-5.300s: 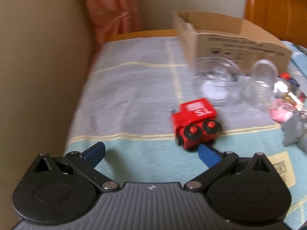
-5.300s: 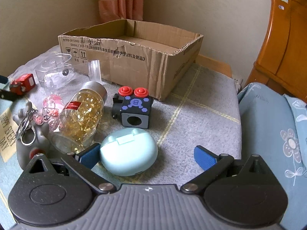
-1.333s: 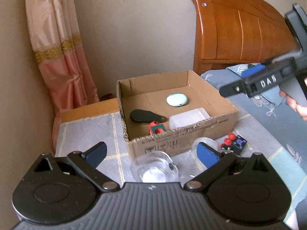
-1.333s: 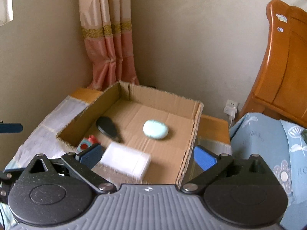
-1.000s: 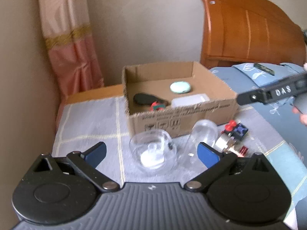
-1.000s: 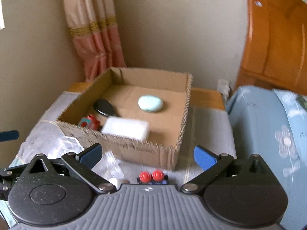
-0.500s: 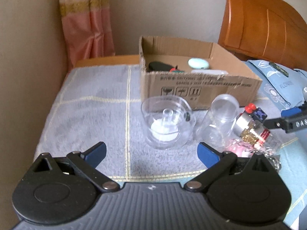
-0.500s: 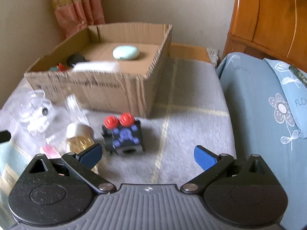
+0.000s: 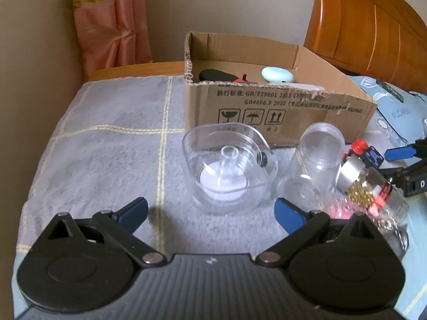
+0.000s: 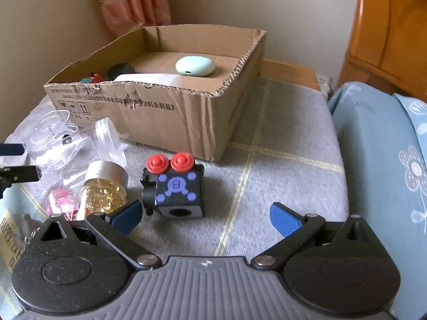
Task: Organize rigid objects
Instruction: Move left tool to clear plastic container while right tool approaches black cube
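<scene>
The cardboard box [image 10: 170, 112] is matt, rough corrugated paper with torn edges. The clear plastic bowl [image 9: 226, 170] and tube [image 9: 317, 165] are glossy — the bead jar's cap [image 10: 106, 172] looks like brushed metal. The grey blanket [image 9: 112, 146] is fuzzy cloth; the headboard [image 9: 373, 26] is varnished wood.

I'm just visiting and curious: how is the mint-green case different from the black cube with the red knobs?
The mint-green case is smooth, rounded and plain; the black cube is boxy, with two red knobs on top and purple markings. The case lies inside the cardboard box; the cube sits outside it on the grey cloth, just ahead of the open right claw. Both are small, hard objects.
</scene>
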Demonstrator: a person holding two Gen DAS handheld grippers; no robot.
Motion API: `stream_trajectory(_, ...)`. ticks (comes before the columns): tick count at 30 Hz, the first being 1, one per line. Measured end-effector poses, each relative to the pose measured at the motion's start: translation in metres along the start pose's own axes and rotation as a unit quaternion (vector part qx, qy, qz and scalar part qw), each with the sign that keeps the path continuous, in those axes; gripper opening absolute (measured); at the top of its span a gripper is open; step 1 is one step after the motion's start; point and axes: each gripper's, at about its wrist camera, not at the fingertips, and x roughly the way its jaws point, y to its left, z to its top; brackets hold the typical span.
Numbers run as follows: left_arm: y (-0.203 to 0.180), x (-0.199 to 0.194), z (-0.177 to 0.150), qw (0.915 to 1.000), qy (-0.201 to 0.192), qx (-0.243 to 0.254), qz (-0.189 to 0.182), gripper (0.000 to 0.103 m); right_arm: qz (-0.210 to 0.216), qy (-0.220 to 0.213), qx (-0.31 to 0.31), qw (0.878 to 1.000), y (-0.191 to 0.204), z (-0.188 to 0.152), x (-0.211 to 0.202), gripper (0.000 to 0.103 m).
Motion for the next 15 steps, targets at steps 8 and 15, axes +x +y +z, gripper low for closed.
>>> stream_trajectory(8,0.009,0.011,0.006,1.0000,0.004,0.000,0.002,0.103,-0.004,-0.004,-0.003,1.000,-0.006,0.002,0.008,0.103)
stream_trajectory(15,0.021,0.000,0.003,0.9985,-0.008,0.002,0.054,0.102,-0.006,-0.002,-0.006,1.000,-0.013,-0.001,0.005,0.103)
